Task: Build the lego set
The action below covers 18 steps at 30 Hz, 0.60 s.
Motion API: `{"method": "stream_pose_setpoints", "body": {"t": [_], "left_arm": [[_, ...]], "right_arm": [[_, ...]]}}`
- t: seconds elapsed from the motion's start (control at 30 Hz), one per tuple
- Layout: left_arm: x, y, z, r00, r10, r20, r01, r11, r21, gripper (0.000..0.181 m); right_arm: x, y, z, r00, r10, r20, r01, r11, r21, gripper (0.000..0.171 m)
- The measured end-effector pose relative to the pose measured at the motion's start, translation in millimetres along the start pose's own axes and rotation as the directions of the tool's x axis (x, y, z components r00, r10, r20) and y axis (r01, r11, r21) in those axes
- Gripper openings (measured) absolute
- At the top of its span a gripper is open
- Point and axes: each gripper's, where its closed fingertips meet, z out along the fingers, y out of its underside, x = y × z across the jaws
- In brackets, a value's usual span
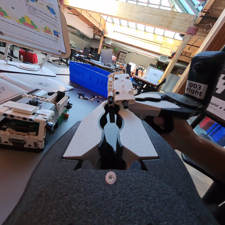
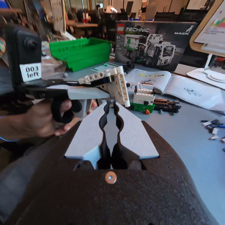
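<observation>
We see a grey table (image 1: 77,109) carrying the half-built white truck (image 1: 24,123) at the left, with a blue bin (image 1: 87,76) behind it and loose small pieces (image 1: 87,96) between them. In the right wrist view, the set's box (image 2: 154,45) stands behind an open instruction booklet (image 2: 170,84), beside a green bin (image 2: 80,52). The white subassembly (image 1: 120,88) is held in the air over the table. Our left gripper (image 1: 111,107) is clenched on its black beam (image 1: 112,115). Our right gripper (image 2: 111,103) pinches the subassembly's lower edge, jaws nearly closed.
</observation>
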Motion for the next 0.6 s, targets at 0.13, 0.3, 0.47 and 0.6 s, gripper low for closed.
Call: {"method": "stream_pose_setpoints", "body": {"t": [0.13,0.3,0.47,0.6], "left_arm": [[4.0,-1.8,0.5,1.000,0.022,0.021,-0.023,0.999,0.028,0.006],[5.9,-1.4,1.2,0.998,0.047,0.036,-0.048,0.998,0.028,0.006],[7.4,-1.1,0.6,0.998,0.058,0.032,-0.059,0.998,0.024,0.006],[6.3,2.8,0.0,1.000,0.018,0.010,-0.017,0.999,-0.049,0.006]], "right_arm": [[1.0,-1.4,1.6,0.999,0.030,-0.033,-0.029,0.999,0.041,0.009],[2.2,-4.0,-0.5,0.987,-0.092,-0.131,0.099,0.994,0.044,0.007],[1.5,-5.0,-1.8,0.954,-0.230,-0.195,0.237,0.971,0.014,0.006],[1.2,-1.0,-1.5,0.852,-0.482,-0.205,0.469,0.876,-0.111,0.006]]}}
